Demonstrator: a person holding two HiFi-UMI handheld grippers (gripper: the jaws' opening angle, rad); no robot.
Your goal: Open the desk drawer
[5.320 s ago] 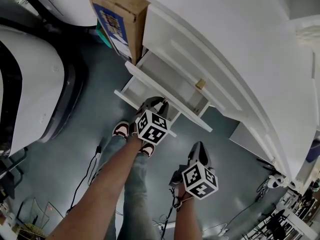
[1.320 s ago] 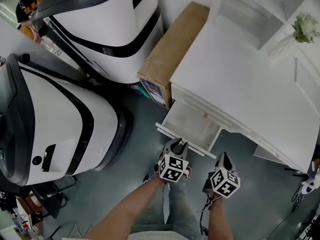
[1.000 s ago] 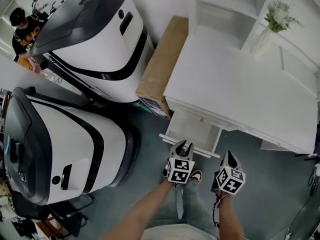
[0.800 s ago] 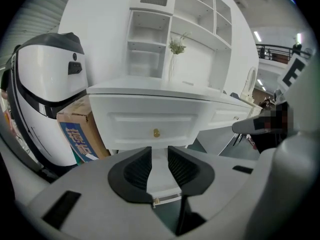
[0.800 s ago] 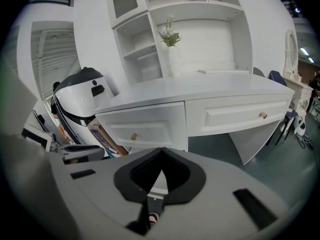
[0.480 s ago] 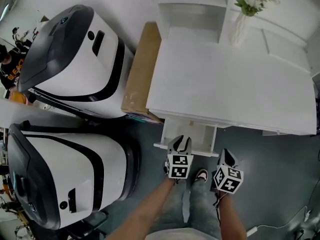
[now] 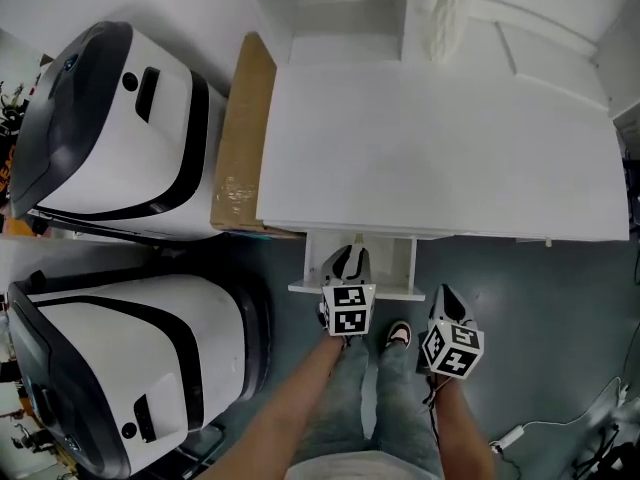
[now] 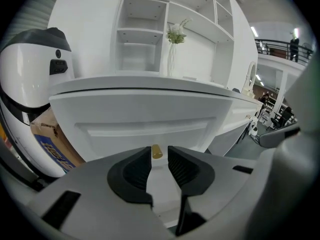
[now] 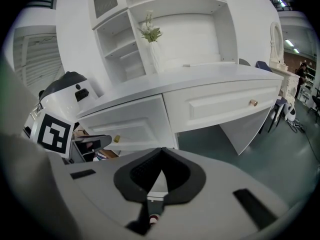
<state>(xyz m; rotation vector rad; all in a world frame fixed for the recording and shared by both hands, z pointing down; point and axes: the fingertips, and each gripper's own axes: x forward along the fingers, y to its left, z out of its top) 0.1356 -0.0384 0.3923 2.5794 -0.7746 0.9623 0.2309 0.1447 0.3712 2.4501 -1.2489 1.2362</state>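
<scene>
The white desk point(image 7: 440, 148) has its left drawer point(image 7: 390, 292) partly pulled out from under the top. My left gripper point(image 7: 349, 260) is at the drawer front, jaws open. In the left gripper view the small gold knob point(image 8: 156, 152) sits just past the tips of my left gripper point(image 8: 159, 160), in line with the gap, and the drawer front point(image 8: 145, 129) fills the view. My right gripper point(image 7: 443, 294) hangs to the right of the drawer, shut and empty, with the jaws meeting at a point in the right gripper view point(image 9: 161, 152). That view also shows the knob point(image 9: 116, 139).
A cardboard box point(image 7: 240, 138) stands against the desk's left side. Two large white and black machines point(image 7: 110, 118) point(image 7: 130, 368) fill the left. A vase of flowers point(image 7: 447, 18) stands at the desk's back. A second drawer's knob point(image 9: 253, 103) lies right. The person's shoe point(image 7: 398, 335) is below the drawer.
The head view has swung up, so the whole desk top now shows. Both grippers have kept their places at the drawer front. The drawer looks less far out than 5 s ago.
</scene>
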